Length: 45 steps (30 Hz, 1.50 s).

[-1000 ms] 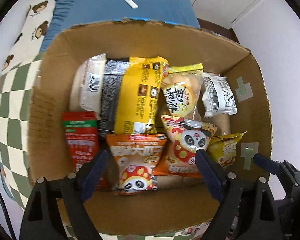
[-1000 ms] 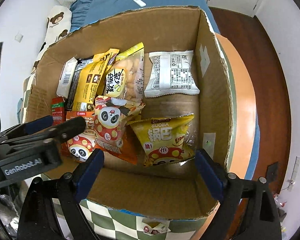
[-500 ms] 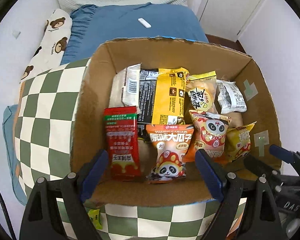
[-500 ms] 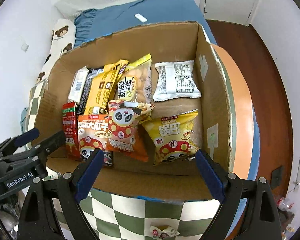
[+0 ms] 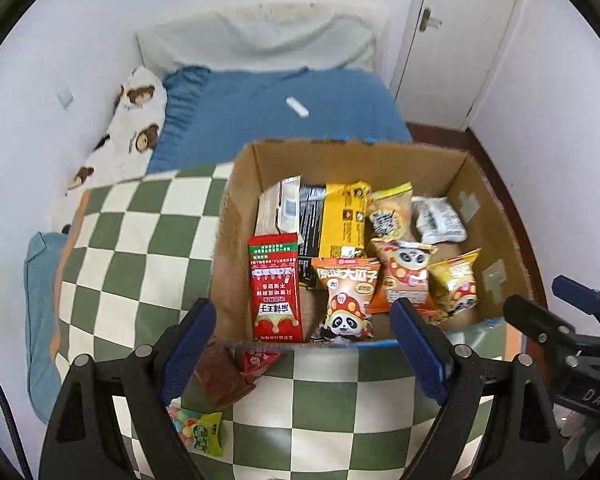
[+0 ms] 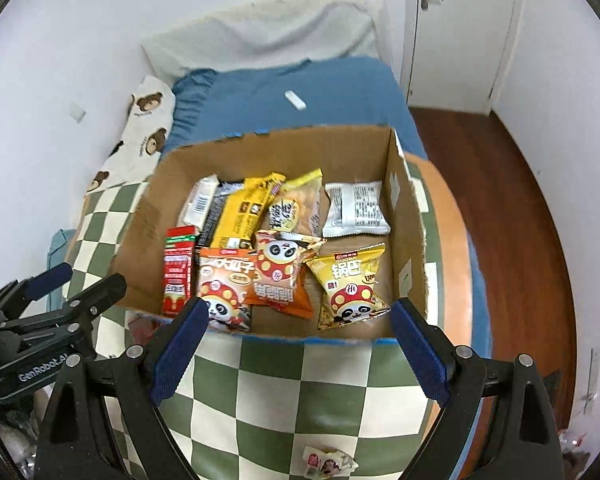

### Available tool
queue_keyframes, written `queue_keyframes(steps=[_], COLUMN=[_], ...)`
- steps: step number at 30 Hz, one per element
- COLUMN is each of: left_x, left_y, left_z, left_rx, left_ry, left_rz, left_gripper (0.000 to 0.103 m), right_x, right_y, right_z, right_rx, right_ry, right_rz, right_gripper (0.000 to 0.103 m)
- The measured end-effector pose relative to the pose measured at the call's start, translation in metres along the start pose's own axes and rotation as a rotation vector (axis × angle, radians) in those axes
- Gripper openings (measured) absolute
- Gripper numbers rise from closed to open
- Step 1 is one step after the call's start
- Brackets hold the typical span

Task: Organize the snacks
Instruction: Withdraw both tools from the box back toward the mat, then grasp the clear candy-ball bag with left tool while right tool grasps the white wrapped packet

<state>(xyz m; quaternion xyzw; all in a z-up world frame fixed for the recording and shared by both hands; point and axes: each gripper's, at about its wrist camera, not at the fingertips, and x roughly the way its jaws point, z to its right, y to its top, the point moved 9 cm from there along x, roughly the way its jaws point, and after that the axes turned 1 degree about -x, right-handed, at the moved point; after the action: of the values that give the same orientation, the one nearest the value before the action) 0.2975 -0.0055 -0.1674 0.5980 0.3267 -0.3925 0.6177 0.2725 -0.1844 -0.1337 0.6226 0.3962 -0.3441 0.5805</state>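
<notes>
Green-and-white checkered cloth on bed (image 5: 140, 248), open brown cardboard box (image 5: 236, 264) at two o'clock, small candy bag (image 5: 200, 432) at seven o'clock

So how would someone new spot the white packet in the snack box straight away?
Find the open brown cardboard box on the green-and-white checked cover. Look to its far right corner, in the back row of snacks. The flat white foil packet lies there with small black print facing up, the only colourless wrapper beside the yellow, orange and red bags.
</notes>
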Motion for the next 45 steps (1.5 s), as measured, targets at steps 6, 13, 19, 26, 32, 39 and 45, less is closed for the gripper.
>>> queue_keyframes(steps=[6, 13, 19, 26, 32, 39, 45], left_x=[-0.049, -0.091, -0.094, -0.053, -0.002, 0.069, 0.126], left_y=[-0.006, -0.018, -0.032, -0.082, -0.129, -0.178, -0.211], left_z=[0.001, 0.003, -0.008, -0.075, -0.141, -0.17, -0.164], left_rx=[0.015, 0.022, -0.017, -0.104, -0.153, -0.16, -0.118], left_ry=[-0.008, -0.003, -0.009, 0.104, 0.247, 0.262, 0.199], left_rz=[0.097, 0.181, 0.166, 0.035, -0.099, -0.3, -0.48], left_gripper=[0.089, 0.089, 0.089, 0.089, 0.089, 0.089, 0.089], right_x=[-0.048, -0.101, -0.111, -0.039, 0.03, 0.087, 0.109], right_y=[-0.014, -0.024, -0.039, -0.089, -0.129, -0.151, -0.163], right_z=[-0.009, -0.016, -0.022, -0.041, -0.08, -0.118, -0.119], right_rx=[-0.032, -0.044, 0.013, 0.043, 0.065, 0.051, 0.094], right_ry=[-0.024, -0.062, 0.009, 0.156, 0.266, 0.27, 0.232], right_rz=[0.108, 0.232, 0.223, 0.027, -0.12, -0.198, -0.236], right_gripper=[0.094, 0.094, 0.097, 0.081, 0.06, 0.059, 0.059])
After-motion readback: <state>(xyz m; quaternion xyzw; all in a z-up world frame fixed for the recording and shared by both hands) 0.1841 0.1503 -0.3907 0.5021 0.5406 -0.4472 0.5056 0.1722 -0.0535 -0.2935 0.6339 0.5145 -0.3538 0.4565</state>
